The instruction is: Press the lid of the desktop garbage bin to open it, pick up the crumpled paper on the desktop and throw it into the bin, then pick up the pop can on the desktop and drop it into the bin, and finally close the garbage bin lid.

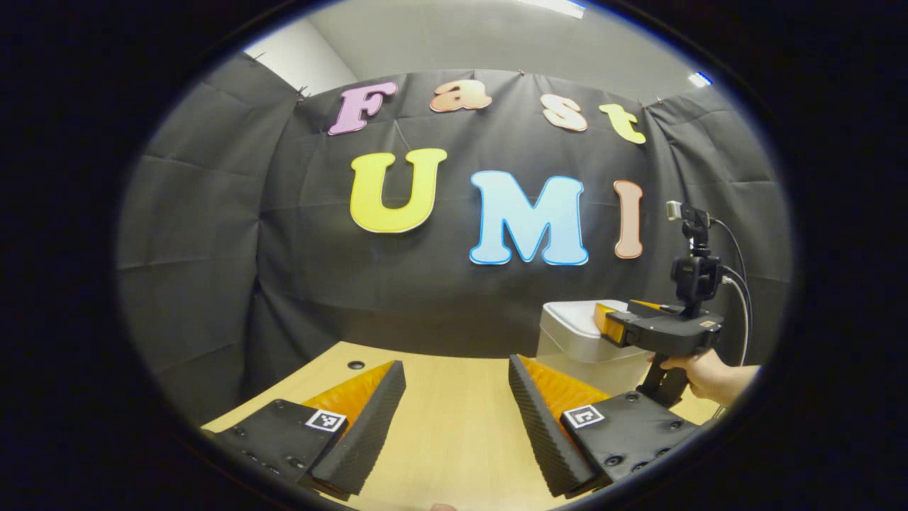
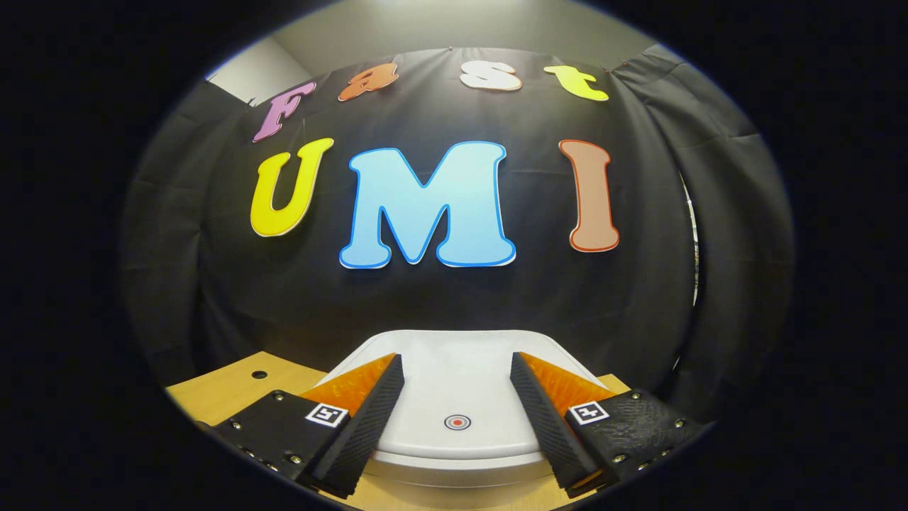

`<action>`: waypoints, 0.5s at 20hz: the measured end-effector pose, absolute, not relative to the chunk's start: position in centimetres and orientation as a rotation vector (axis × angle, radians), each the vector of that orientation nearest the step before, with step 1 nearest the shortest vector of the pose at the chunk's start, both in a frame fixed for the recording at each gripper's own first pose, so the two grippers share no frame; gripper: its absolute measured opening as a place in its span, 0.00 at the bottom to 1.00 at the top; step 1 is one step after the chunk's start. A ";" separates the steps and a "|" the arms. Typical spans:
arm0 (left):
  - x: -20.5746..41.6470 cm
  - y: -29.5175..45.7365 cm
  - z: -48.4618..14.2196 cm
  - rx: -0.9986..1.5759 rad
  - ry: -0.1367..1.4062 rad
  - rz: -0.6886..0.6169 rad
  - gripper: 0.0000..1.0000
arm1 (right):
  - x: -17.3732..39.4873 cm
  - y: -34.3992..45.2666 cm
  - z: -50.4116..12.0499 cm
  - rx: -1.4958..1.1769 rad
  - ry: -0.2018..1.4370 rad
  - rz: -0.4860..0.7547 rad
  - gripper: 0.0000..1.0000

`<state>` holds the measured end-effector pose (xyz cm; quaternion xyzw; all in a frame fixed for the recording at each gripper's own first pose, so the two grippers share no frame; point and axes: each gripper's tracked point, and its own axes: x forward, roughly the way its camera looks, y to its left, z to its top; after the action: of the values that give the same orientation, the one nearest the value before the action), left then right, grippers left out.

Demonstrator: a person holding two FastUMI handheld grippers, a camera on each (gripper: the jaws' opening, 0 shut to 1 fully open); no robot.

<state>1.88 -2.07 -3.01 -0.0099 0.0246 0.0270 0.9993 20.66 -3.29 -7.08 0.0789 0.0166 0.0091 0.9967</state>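
Observation:
The white desktop bin [image 2: 457, 397] stands with its lid down, a small red target mark [image 2: 457, 422] near the lid's front edge. My right gripper [image 2: 457, 365] hovers open just over that lid, fingers either side of the mark. In the left gripper view the same bin [image 1: 578, 341] stands at the right on the wooden table, with the right gripper [image 1: 656, 330] above its lid, held by a hand [image 1: 699, 372]. My left gripper [image 1: 457, 369] is open over bare table, nothing between its fingers.
The light wooden table [image 1: 447, 426] runs back to the black cloth wall. A small round hole [image 1: 356, 365] sits in the tabletop at the far left. A cable trails from the right gripper's camera mount [image 1: 695, 273].

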 end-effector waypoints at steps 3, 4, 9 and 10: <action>0.7 -2.5 -3.0 -0.014 0.050 0.086 0.95 | 19.2 -3.3 -7.0 0.148 0.068 0.018 0.97; 0.2 -2.6 -3.0 -0.012 0.051 0.100 0.95 | 18.5 -3.2 -6.9 0.136 0.071 0.028 0.97; -1.9 -3.2 -4.0 -0.002 0.057 0.147 0.96 | 14.2 -2.6 -6.7 0.083 0.072 0.115 0.97; -2.1 -3.3 -4.1 0.005 0.054 0.147 0.95 | 13.1 -2.5 -6.6 0.087 0.076 0.130 0.97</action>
<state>-2.10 -3.30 -4.06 0.0023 0.0272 0.0737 0.9969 13.06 -2.46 -6.56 0.0436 0.0379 0.0648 0.9962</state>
